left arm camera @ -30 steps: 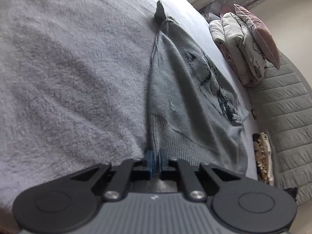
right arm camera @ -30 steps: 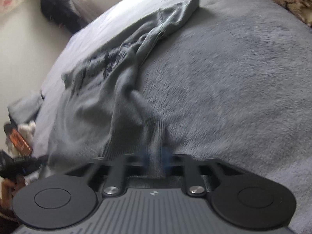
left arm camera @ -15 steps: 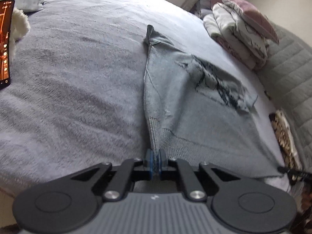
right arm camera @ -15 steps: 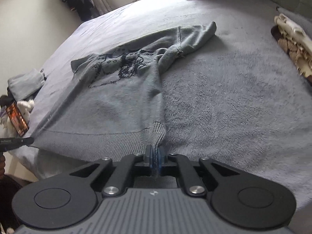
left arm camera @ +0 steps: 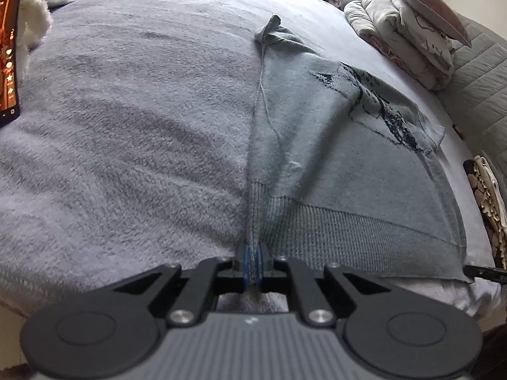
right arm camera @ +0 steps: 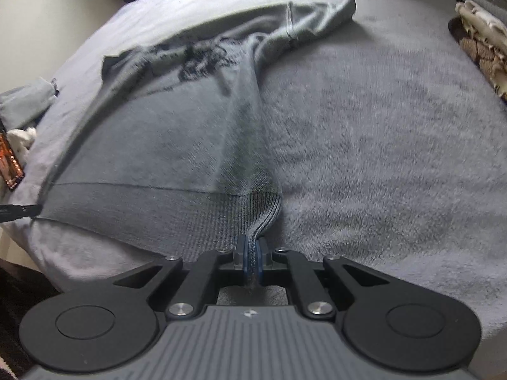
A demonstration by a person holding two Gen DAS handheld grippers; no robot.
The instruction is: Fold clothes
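Observation:
A grey knit sweater [left arm camera: 332, 145] with a dark chest print lies spread on a bed with a fleecy grey blanket [left arm camera: 126, 133]. My left gripper [left arm camera: 252, 264] is shut on the left corner of its ribbed hem. In the right wrist view the same sweater [right arm camera: 177, 139] stretches away from me, one sleeve lying toward the far right. My right gripper [right arm camera: 252, 261] is shut on the hem's right corner. The hem is pulled taut between both grippers near the bed's front edge. The tip of the other gripper [right arm camera: 19, 212] shows at the far left.
Folded bedding and a pink pillow [left arm camera: 408, 22] are stacked at the head of the bed beside a quilted headboard [left arm camera: 478, 85]. A lit phone [left arm camera: 9, 47] and a white fluffy item [left arm camera: 31, 28] sit at the left. A brown patterned cloth [right arm camera: 478, 41] lies at the right.
Both grippers keep their hold on the hem corners. The sweater has been drawn a little closer to the front edge, and its body lies looser, with fresh folds near the right side.

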